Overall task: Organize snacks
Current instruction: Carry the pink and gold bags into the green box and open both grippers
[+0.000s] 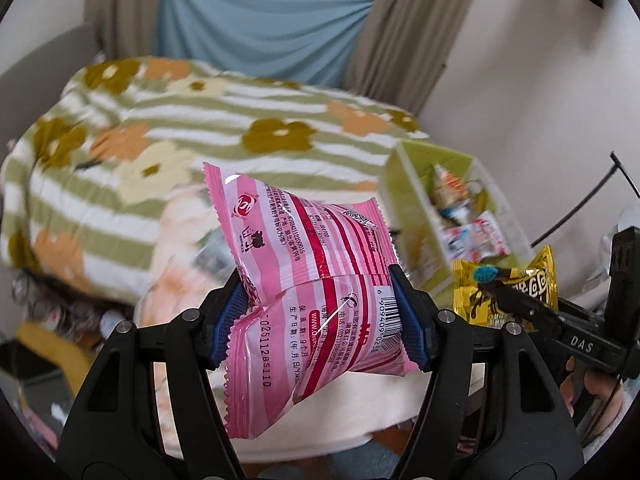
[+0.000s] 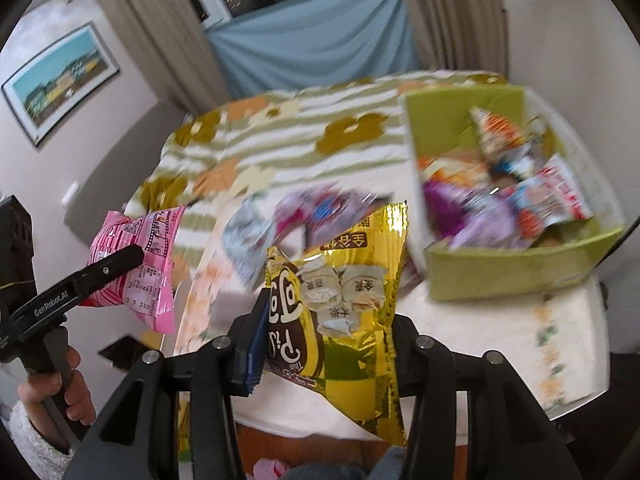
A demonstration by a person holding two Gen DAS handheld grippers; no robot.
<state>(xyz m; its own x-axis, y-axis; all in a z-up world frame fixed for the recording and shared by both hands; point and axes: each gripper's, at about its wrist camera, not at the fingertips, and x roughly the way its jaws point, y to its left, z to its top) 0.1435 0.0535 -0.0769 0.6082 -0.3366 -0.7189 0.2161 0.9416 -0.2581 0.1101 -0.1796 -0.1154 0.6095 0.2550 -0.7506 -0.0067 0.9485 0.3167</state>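
My left gripper (image 1: 320, 304) is shut on a pink striped snack packet (image 1: 308, 280), held in the air above the table; the packet also shows in the right wrist view (image 2: 138, 264). My right gripper (image 2: 328, 328) is shut on a yellow and gold snack packet (image 2: 344, 304), also raised; it shows at the right of the left wrist view (image 1: 508, 292). A green box (image 2: 512, 264) holding several snack packets stands to the right on the table; it also shows in the left wrist view (image 1: 416, 184). A few loose packets (image 2: 312, 212) lie blurred on the table beyond the yellow packet.
The table has a green striped floral cloth (image 1: 200, 128). Beige curtains and a blue cloth (image 1: 256, 28) hang behind it. A framed picture (image 2: 60, 80) hangs on the left wall. The table's near edge runs below both grippers.
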